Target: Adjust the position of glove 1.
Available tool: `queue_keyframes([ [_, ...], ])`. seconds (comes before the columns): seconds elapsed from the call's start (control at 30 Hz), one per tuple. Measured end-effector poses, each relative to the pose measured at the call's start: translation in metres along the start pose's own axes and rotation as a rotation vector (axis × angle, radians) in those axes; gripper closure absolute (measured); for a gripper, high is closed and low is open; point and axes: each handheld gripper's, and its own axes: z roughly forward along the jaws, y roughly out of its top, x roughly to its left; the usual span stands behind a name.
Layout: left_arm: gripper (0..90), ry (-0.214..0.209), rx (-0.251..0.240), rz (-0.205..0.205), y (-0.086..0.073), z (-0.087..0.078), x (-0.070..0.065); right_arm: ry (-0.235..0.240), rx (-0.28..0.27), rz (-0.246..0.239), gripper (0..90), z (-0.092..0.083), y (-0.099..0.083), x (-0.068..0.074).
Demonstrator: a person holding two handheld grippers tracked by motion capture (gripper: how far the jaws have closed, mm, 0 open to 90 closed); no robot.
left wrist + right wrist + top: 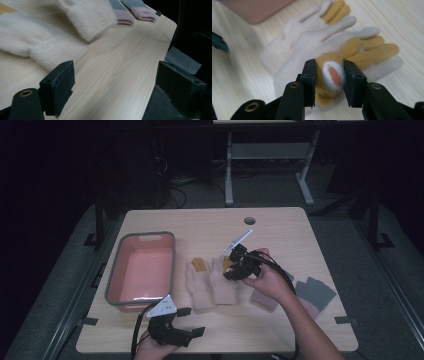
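Unlabelled mustard glove [329, 75] in right gripper [329, 82]

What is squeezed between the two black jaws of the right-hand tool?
A fuzzy tan glove, pinched above the cream glove, in the right gripper view.

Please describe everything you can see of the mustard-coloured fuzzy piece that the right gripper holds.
The mustard piece looks like soft, fuzzy fabric, with a white ring around an orange spot on the end facing the camera. The right gripper pinches it between both black pads. Behind it, finger-like mustard parts of the same colour spread over a cream glove on the wooden table. Whether these parts belong to the glove cannot be told.
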Motion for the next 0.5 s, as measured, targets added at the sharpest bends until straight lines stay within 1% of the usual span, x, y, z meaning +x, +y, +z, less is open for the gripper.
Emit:
queue_keyframes([
  [0.03, 15.5, -0.003, -0.003, -0.003, 0.0, 0.0, 0.0, 0.016, -0.008, -0.005, 64.7, 0.001, 0.006, 0.001],
  [0.07, 15.5, -0.003, -0.003, -0.003, 0.0, 0.0, 0.0, 0.016, -0.008, -0.005, 64.7, 0.001, 0.006, 0.001],
  [0.1, 15.5, -0.005, -0.008, -0.012, 0.0, 0.0, -0.001, 0.024, -0.012, -0.009, 64.7, 0.001, 0.01, 0.002],
  [0.17, 15.6, -0.006, -0.01, -0.012, 0.0, 0.0, -0.002, 0.042, -0.016, -0.02, 64.7, 0.004, 0.017, 0.005],
  [0.23, 15.5, -0.006, -0.013, -0.014, 0.0, -0.001, -0.002, 0.048, -0.015, -0.039, 64.6, 0.008, 0.025, 0.008],
  [0.3, 15.5, -0.006, -0.007, -0.006, 0.0, -0.001, -0.001, 0.064, -0.015, -0.053, 64.6, 0.013, 0.032, 0.012],
  [0.33, 15.5, -0.007, -0.007, -0.003, 0.0, -0.002, -0.001, 0.08, -0.011, -0.068, 64.6, 0.019, 0.038, 0.015],
  [0.37, 15.5, -0.008, -0.009, -0.007, 0.0, -0.002, -0.001, 0.08, -0.011, -0.068, 64.6, 0.019, 0.038, 0.015],
  [0.43, 15.5, -0.009, -0.009, -0.007, 0.0, -0.001, -0.002, 0.096, -0.005, -0.082, 64.6, 0.025, 0.044, 0.018],
  [0.47, 15.5, -0.008, -0.003, 0.0, 0.0, -0.002, -0.002, 0.112, 0.007, -0.087, 64.4, 0.032, 0.049, 0.02],
  [0.5, 15.5, -0.009, -0.004, -0.003, 0.0, -0.001, -0.002, 0.112, 0.007, -0.087, 64.4, 0.032, 0.049, 0.02],
])
